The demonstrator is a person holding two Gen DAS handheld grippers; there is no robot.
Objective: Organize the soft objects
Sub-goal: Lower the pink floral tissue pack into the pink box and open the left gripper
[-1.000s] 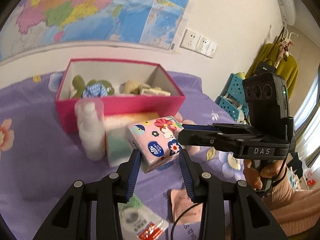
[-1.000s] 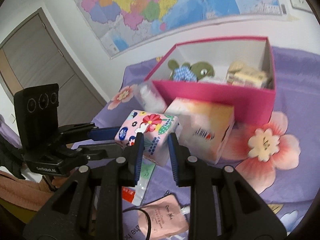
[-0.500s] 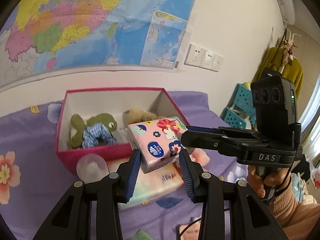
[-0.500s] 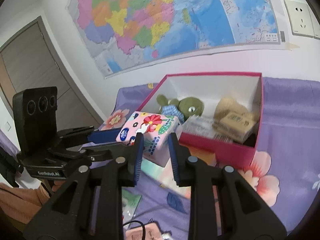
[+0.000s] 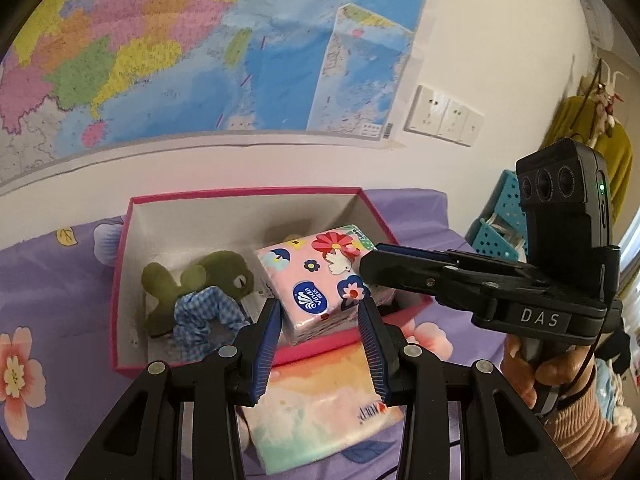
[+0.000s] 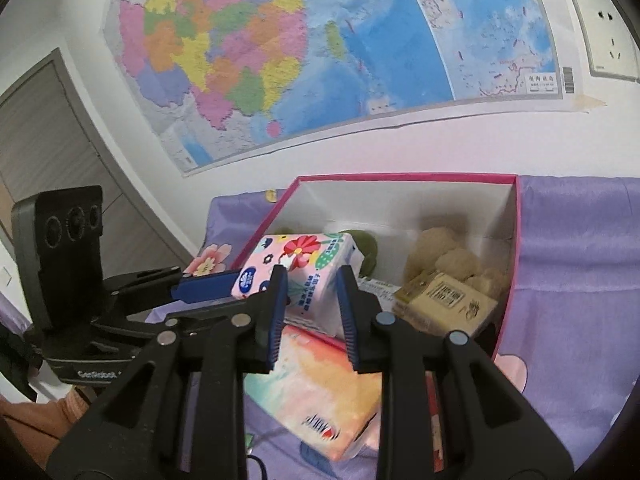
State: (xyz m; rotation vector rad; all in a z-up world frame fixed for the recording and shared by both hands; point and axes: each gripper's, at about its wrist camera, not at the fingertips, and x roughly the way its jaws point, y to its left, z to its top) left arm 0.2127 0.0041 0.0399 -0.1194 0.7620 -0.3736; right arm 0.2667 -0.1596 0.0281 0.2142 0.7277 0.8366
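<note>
Both grippers are shut on one pink flowered tissue pack (image 5: 316,284), also in the right wrist view (image 6: 304,276), held over the near edge of the open pink box (image 5: 248,196). My left gripper (image 5: 320,316) grips it from the near side; my right gripper (image 6: 312,284) grips it from the right and shows in the left view (image 5: 384,264). In the box lie a green plush frog (image 5: 208,276) with a blue checked cloth (image 5: 204,312), a beige plush (image 6: 448,252) and a beige packet (image 6: 452,300).
A larger pastel tissue pack (image 5: 324,404) lies on the purple flowered bedspread (image 5: 48,292) just before the box. A wall with a map (image 5: 200,48) and sockets (image 5: 444,116) stands behind. Blue baskets (image 5: 496,224) sit at the right.
Both grippers have lifted the tissue pack and carried it forward from above the bedspread to over the box. The white bottle and the packets on the bedspread have dropped out of view.
</note>
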